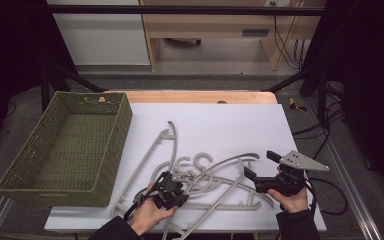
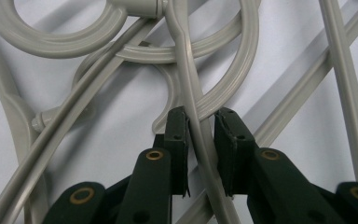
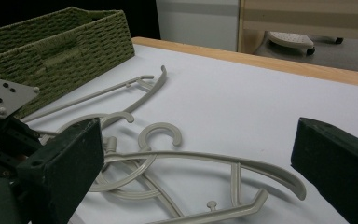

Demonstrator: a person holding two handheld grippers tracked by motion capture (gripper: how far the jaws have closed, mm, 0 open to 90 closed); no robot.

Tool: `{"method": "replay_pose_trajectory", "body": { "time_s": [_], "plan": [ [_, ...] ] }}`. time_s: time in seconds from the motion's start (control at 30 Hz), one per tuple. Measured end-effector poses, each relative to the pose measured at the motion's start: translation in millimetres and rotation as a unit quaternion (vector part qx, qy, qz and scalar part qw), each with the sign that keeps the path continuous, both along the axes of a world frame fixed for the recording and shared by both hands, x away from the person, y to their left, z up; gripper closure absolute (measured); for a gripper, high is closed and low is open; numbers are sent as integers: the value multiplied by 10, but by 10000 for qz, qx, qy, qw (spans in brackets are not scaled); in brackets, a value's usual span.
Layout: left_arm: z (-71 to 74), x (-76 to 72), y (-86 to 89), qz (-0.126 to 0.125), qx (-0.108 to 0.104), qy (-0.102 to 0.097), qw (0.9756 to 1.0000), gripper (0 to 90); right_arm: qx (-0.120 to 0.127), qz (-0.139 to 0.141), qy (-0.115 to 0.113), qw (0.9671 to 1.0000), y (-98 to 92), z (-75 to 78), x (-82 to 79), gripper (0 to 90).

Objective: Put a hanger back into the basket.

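Several grey plastic hangers [image 1: 205,175] lie tangled on a white sheet [image 1: 220,125]. My left gripper [image 1: 172,181] is low over the left side of the pile, held by a hand at the front edge. In the left gripper view one thin hanger arm [image 2: 193,93] runs between the jaws of that gripper [image 2: 201,114]. One pad [image 2: 177,135] touches the arm and a slim gap shows at the other pad. My right gripper [image 1: 259,163] hovers at the right of the pile. Its jaws [image 3: 196,172] stand wide apart with nothing held, and a curved hanger [image 3: 205,156] lies beyond them.
A green woven basket [image 1: 125,125] stands empty at the left, overhanging the sheet's left edge. One hanger [image 1: 152,145] lies apart near the basket. A wooden table edge [image 1: 195,96] runs behind the sheet. Cables trail off to the right [image 1: 330,195].
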State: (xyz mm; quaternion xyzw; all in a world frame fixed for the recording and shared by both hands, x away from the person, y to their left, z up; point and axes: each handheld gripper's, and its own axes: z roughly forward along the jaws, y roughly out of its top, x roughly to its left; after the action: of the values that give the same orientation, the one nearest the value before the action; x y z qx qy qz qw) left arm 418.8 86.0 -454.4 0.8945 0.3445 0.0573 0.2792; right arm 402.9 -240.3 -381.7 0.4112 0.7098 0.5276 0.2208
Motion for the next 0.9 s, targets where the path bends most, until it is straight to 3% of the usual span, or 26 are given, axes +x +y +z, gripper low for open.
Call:
{"method": "replay_pose_trajectory", "body": {
  "time_s": [0.4,0.9],
  "plan": [
    [22,-41,-7,3,37,-188,9998,796,0,-14,-3,10000,-15,-2,3,27],
    [191,-86,99,-98,-454,-264,9986,815,38,-40,-52,10000,-72,33,-20,28]
  ]
}}
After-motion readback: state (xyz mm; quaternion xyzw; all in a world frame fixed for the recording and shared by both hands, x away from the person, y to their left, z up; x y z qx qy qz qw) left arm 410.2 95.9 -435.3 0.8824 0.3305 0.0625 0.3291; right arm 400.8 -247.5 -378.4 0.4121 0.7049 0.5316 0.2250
